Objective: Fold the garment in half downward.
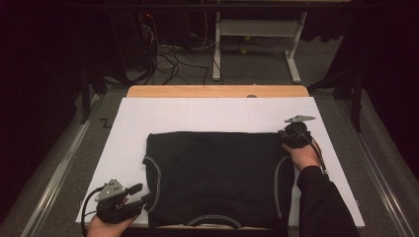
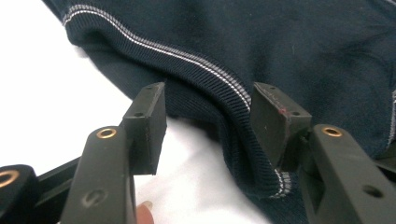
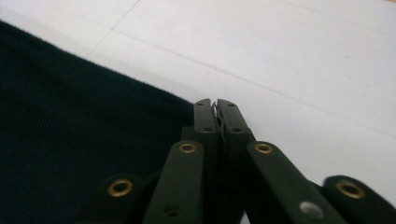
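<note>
Left gripper [image 1: 136, 196]: jaws wide apart, straddling the ribbed white-stitched sleeve hem [image 2: 219, 79], gripping nothing yet.
Shirt [image 1: 217, 173]: dark, flat on the white sheet [image 1: 197, 116], collar at the sheet's near edge.
Right gripper [image 1: 291, 136]: jaws pressed together at the shirt's far right corner [image 3: 180, 105]; cloth apparently pinched, though too thin to confirm.
Risk: left jaws closing too shallow, hem slipping free; uneven pull bunching the fold.

Dark shirt [image 1: 217, 177] (white-stitched trim) lies flat.
</note>
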A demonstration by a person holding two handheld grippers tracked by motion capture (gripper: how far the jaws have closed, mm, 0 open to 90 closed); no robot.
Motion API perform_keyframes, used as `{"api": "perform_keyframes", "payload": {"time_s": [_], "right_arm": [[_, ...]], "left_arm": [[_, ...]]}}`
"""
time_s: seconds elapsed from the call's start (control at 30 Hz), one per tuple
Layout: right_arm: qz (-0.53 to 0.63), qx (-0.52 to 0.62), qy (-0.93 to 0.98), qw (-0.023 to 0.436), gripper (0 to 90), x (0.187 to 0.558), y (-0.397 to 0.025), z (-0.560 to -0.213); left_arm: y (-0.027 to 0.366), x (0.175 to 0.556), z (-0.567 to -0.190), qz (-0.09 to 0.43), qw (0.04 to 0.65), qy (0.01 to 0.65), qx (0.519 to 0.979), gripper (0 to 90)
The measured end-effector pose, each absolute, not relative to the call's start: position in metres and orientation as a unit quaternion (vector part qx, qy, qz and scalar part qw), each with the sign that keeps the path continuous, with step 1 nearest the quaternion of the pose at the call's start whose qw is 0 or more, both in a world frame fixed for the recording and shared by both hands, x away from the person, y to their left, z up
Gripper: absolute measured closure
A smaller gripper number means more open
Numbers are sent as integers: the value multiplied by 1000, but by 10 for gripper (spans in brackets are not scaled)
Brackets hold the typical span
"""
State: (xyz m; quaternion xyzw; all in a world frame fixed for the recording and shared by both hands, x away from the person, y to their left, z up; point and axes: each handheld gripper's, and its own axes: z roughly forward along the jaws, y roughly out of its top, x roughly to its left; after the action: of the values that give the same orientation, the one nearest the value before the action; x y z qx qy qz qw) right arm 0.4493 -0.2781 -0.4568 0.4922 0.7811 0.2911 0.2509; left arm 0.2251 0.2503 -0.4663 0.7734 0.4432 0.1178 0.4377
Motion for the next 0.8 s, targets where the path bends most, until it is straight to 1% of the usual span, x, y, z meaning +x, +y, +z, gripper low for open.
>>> {"api": "perform_keyframes", "payload": {"time_s": [0.03, 0.07, 0.13, 0.17, 0.23, 0.37, 0.43, 0.47, 0.5, 0.6, 0.67, 0.73, 0.8], "right_arm": [[292, 495, 777, 258, 730, 448, -277, -455], [299, 496, 771, 264, 656, 446, -277, -453], [326, 495, 762, 261, 526, 438, -276, -448], [335, 491, 758, 268, 470, 432, -275, -446], [354, 481, 752, 277, 383, 420, -274, -442], [400, 479, 737, 260, 227, 394, -276, -445], [411, 476, 732, 262, 168, 380, -275, -449], [413, 477, 731, 261, 143, 373, -273, -450], [418, 475, 728, 265, 133, 366, -271, -452], [428, 469, 724, 270, 42, 348, -267, -456], [442, 466, 719, 265, 22, 338, -266, -455], [454, 460, 715, 265, 1, 328, -264, -454], [464, 457, 709, 270, 0, 319, -264, -453]], "left_arm": [[250, 225, -466, 120, 442, 439, 773, 411], [250, 226, -465, 123, 448, 432, 773, 410], [251, 229, -462, 132, 456, 426, 770, 384], [251, 231, -461, 137, 460, 424, 768, 373], [254, 236, -459, 141, 469, 424, 762, 353], [257, 247, -457, 148, 477, 423, 756, 294], [257, 252, -457, 148, 480, 426, 753, 241], [258, 255, -457, 151, 481, 425, 751, 230], [258, 257, -457, 153, 483, 425, 750, 210], [258, 266, -454, 158, 486, 418, 751, 138], [258, 272, -453, 164, 487, 419, 749, 110], [255, 279, -454, 156, 481, 417, 755, 0], [254, 280, -456, 159, 480, 416, 756, 0]]}}
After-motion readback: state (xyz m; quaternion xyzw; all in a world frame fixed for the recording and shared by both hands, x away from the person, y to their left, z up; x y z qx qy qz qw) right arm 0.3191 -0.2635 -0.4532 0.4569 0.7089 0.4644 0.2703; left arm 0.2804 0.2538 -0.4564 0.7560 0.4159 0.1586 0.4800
